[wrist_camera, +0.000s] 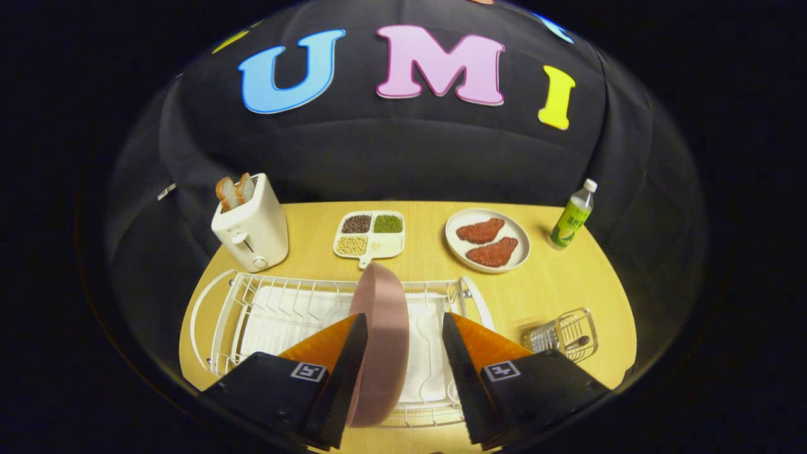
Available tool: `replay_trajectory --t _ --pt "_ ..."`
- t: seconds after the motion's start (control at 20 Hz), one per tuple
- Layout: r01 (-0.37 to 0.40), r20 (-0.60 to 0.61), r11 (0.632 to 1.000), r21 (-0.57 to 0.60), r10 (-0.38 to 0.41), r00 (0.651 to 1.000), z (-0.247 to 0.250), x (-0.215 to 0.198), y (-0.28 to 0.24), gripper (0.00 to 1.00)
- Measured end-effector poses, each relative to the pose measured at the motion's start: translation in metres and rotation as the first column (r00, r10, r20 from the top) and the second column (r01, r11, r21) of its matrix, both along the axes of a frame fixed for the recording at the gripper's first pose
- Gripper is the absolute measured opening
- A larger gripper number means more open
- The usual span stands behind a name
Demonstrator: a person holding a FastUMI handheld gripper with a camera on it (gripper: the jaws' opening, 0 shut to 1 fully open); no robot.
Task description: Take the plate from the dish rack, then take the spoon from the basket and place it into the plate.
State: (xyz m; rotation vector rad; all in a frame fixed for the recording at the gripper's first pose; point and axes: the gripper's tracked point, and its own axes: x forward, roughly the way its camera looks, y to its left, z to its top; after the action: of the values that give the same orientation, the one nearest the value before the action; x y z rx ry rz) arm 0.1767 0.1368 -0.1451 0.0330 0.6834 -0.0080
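Gripper: held wide open, nothing gripped.
Plate: stood on edge in the dish rack, between the fingers (nearer the left one).
Spoon: seen in the basket on the worktop, at 3 o'clock from the rack.

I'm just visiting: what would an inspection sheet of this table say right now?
Surface: wooden table, lit.
Job's things: pink plate upright in the white dish rack; spoon in the wire basket beside the rack.
Clutter: toaster with bread, divided tray of beans, plate of meat, bottle.
Grippers: gripper fingers open, the plate between them, close to one finger, gap to the other.
Cables: nothing seen.
Surroundings: black cloth wall.
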Motion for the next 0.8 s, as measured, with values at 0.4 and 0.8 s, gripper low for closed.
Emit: replay_trajectory --t 0.4,0.8 --pt "0.061 -0.064 0.997 0.045 -0.058 0.996 -0.005 0.004 0.009 0.34" --pt "0.005 0.088 0.991 -0.131 0.006 0.996 0.033 0.021 0.020 0.31"
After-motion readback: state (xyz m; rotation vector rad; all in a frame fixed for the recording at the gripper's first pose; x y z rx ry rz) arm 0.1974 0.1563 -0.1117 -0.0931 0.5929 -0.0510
